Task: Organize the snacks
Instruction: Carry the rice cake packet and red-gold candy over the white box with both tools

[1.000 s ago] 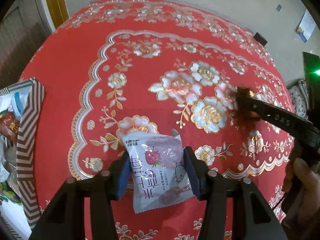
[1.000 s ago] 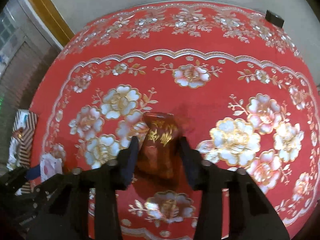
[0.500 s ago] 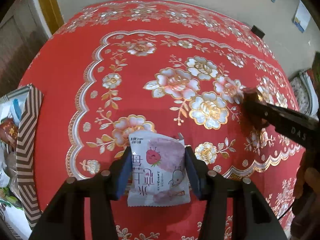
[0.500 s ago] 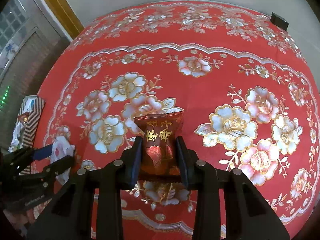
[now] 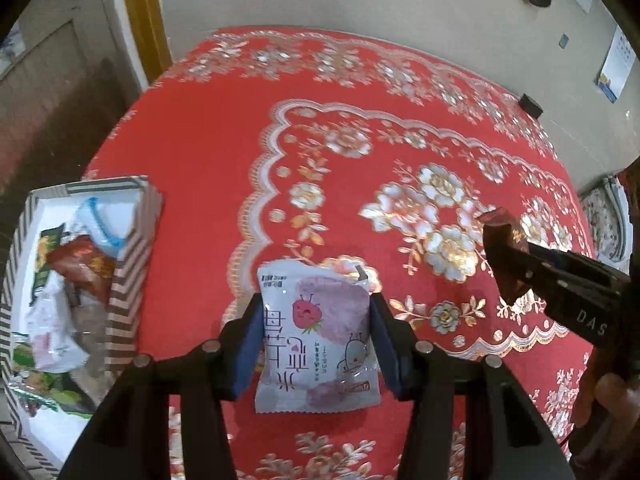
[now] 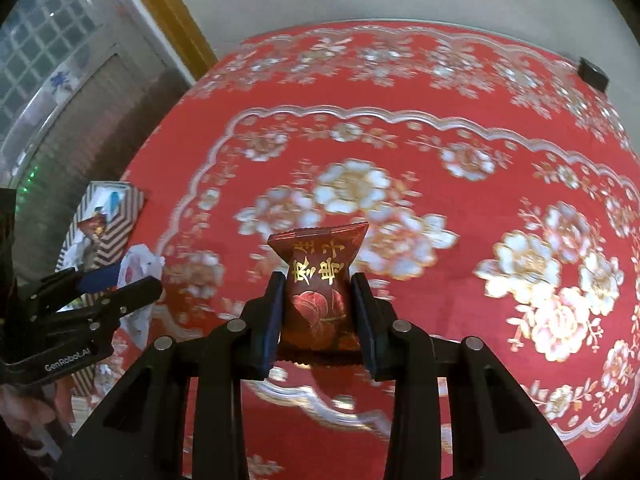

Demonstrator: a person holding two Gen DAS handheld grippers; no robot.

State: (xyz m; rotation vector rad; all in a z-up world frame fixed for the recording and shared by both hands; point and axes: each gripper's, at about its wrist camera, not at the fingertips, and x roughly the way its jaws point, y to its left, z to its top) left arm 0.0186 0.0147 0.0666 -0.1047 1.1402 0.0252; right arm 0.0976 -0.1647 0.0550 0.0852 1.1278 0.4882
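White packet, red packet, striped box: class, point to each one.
White packet (image 5: 316, 340), left wrist view, printed front.
Red packet (image 6: 318, 292), right wrist view, front with gold characters.
Striped box (image 5: 126, 280), left wrist view, near side wall.

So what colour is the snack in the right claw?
Dark red packet with gold writing, clearest in the right wrist view.

White snack packet (image 5: 316, 336): glossy plastic film. Red packet (image 6: 318, 296): shiny foil. Tablecloth (image 5: 224, 160): glossy, metallic-printed.

The left gripper (image 5: 316, 344) clamps a white packet (image 5: 316, 340) above the red cloth (image 5: 208, 184). A striped box (image 5: 124, 280) of snacks sits left; the right gripper (image 5: 504, 256) pinches a dark packet (image 5: 500, 220).
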